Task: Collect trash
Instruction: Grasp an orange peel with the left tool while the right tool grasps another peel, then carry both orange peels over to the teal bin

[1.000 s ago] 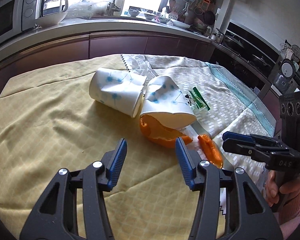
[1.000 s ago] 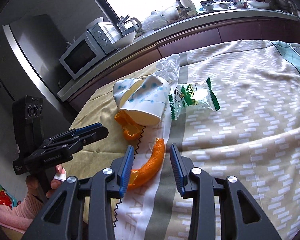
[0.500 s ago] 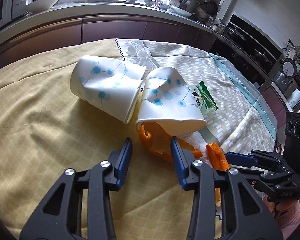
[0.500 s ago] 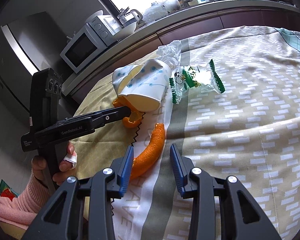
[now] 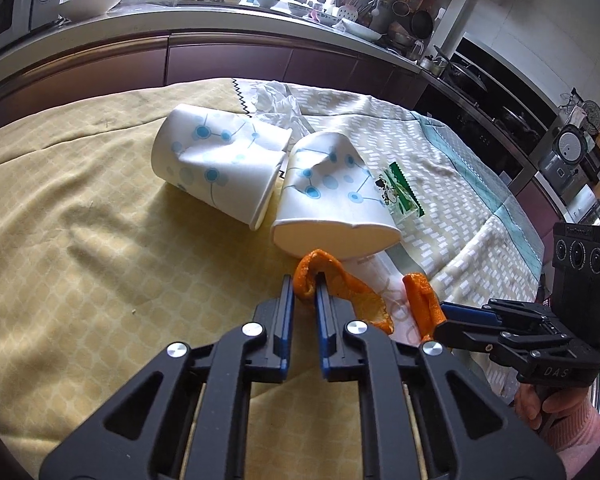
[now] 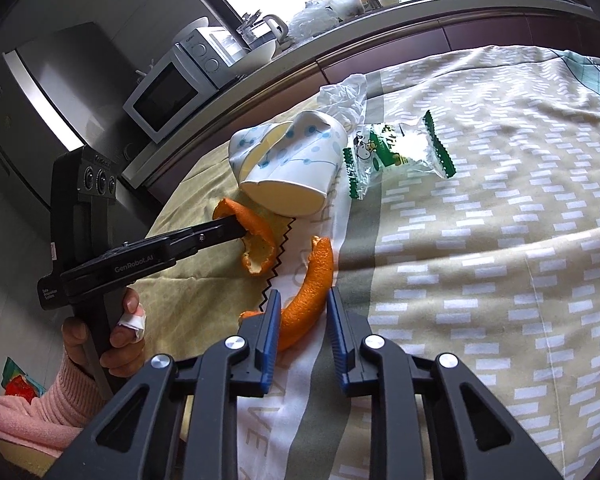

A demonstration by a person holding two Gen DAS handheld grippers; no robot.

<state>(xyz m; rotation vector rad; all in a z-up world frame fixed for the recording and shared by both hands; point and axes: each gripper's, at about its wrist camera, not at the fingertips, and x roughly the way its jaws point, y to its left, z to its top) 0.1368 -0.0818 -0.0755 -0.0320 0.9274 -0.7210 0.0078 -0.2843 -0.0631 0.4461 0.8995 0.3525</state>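
A: Nearest you, what sits between each claw?

B: Your left gripper [image 5: 303,294] is closing on the curled orange peel [image 5: 340,284], pads pinching its raised near edge. Your right gripper [image 6: 303,312] is closing around the long peel strip [image 6: 308,284]; its right pad is not yet touching.

A: How will peel handle?

B: Probably light, limp and tearable; take the thick middle.

A: And farther off?

B: Two crumpled paper cups [image 5: 332,196] lie just beyond, likely crushable; right of them, a slick snack wrapper [image 6: 396,152].
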